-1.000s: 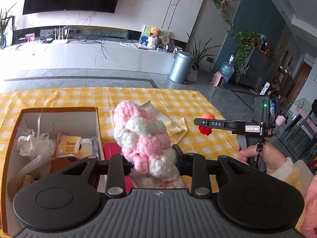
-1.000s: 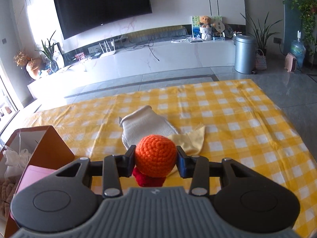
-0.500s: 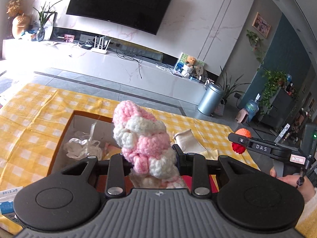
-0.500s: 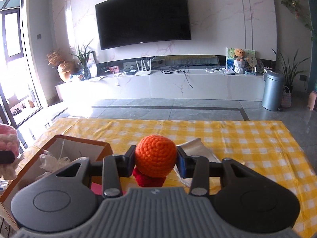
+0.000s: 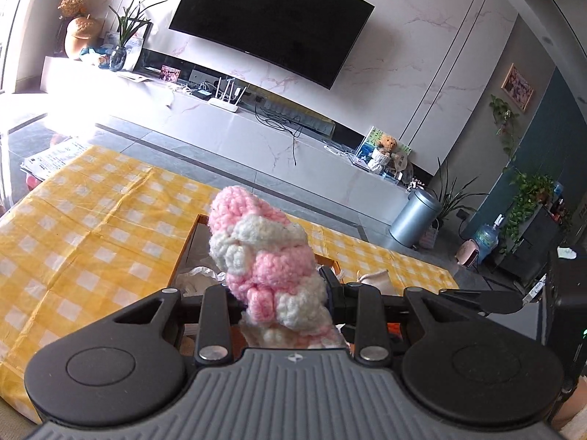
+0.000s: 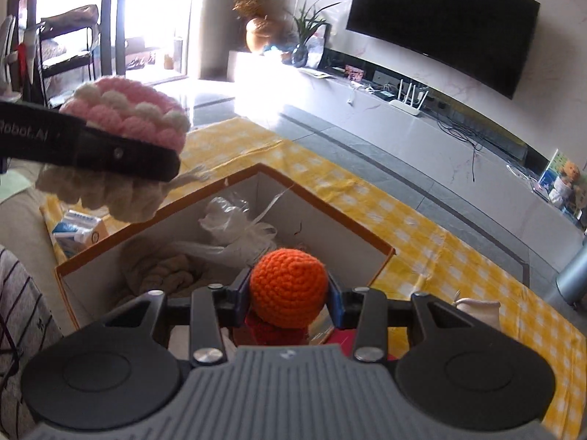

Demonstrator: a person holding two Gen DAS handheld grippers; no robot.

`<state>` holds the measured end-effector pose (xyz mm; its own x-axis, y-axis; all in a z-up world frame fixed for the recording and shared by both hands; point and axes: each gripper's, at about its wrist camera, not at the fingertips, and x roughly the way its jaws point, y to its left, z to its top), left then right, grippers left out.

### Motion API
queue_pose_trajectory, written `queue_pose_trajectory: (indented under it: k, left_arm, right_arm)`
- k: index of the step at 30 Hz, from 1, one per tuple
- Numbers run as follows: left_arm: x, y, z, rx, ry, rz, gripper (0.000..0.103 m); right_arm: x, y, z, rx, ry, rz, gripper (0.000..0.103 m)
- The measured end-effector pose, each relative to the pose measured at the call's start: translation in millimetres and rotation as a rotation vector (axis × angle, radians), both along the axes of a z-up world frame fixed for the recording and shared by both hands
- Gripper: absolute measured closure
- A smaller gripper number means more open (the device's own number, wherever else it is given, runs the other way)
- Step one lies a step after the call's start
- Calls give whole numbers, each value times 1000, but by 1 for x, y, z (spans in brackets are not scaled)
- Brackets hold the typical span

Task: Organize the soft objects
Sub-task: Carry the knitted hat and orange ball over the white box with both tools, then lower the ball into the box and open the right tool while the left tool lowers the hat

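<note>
Readable only on the left hand-held gripper (image 6: 172, 168), along the side of its black finger in the right wrist view: pale lettering "Robot.AI", cut off at the picture's left edge. Print on the small blue-and-white carton (image 6: 79, 229) beside the box too small to make out.

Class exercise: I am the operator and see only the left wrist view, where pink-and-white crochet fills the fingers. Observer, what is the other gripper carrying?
Observer: The right gripper is shut on an orange crochet ball.
Operator: Where is that ball relative to the box?
Observer: It hangs over the open cardboard box.
Operator: What lies inside the box?
Observer: Crumpled clear plastic and a beige knit piece.
</note>
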<state>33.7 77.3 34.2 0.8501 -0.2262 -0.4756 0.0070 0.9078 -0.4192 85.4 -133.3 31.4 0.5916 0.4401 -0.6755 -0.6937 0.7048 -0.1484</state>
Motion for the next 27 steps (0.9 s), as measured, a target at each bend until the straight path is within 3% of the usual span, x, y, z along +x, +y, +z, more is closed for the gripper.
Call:
queue_pose_trajectory:
  k: [8,15,20,22,24,27]
  left_arm:
    - [0,19,-3,-42,7,29,67]
    - [-2,20,-4,-51,9,9,67]
    - [-1,23,-4,-55,11,17,67]
    - [0,25,-6,-58,20,18,67]
    - [1,26,-7,-60,27,19,67]
    - [1,25,-8,-56,34,19,67]
  right_arm:
    - [-3,47,-25,-339,58,161,62]
    - [7,76,-54,-600,95,224,62]
    - [5,79,-64,-680,93,250,62]
    - [6,78,-65,-667,95,244,50]
    - [6,77,-68,-691,70,232,18]
    - [1,74,-65,-706,29,233,16]
